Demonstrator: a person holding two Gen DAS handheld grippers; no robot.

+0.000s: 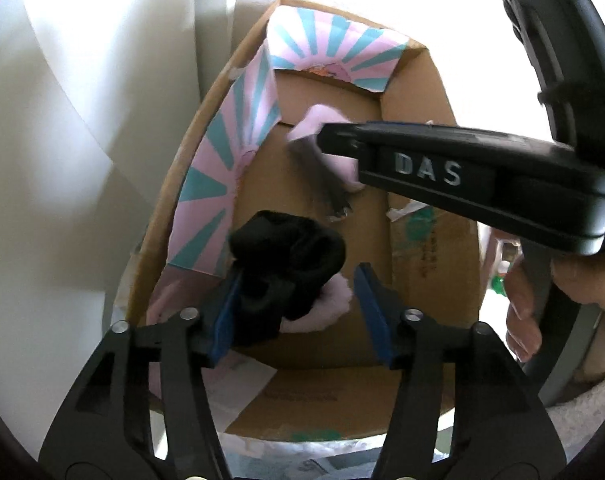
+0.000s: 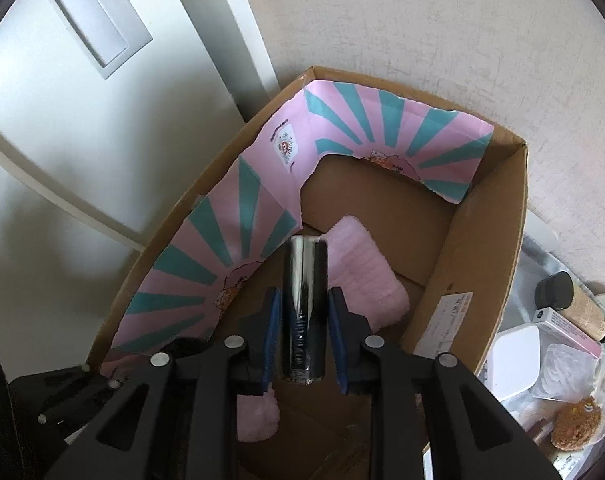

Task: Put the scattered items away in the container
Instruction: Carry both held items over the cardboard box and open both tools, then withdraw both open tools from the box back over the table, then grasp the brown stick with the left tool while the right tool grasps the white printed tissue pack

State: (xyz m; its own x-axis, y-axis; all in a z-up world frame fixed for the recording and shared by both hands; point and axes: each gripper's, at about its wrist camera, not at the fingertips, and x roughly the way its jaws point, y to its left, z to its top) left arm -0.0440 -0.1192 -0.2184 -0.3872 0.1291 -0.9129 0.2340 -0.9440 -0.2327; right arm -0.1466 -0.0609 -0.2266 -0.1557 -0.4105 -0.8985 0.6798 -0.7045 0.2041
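Both tools are over the brown cardboard box (image 2: 478, 240), the one lined along two walls with pink card striped in teal (image 2: 230, 216). The left tool (image 1: 298, 308) stands released, blue pads spread, and the rolled black fabric bundle (image 1: 286, 264) sits between them, against the left pad and clear of the right, resting on the box floor atop a fluffy pink cloth (image 1: 334, 300). The right tool (image 2: 304, 332) has the glossy black cylinder (image 2: 305, 304) upright between its blue pads; a sliver of gap shows on either side, so the grip looks let go. A second fluffy pink towel (image 2: 362, 276) lies just behind the cylinder. Outside the box, at right, a white plastic tub (image 2: 514, 360) and a dark-capped bottle (image 2: 570, 300)
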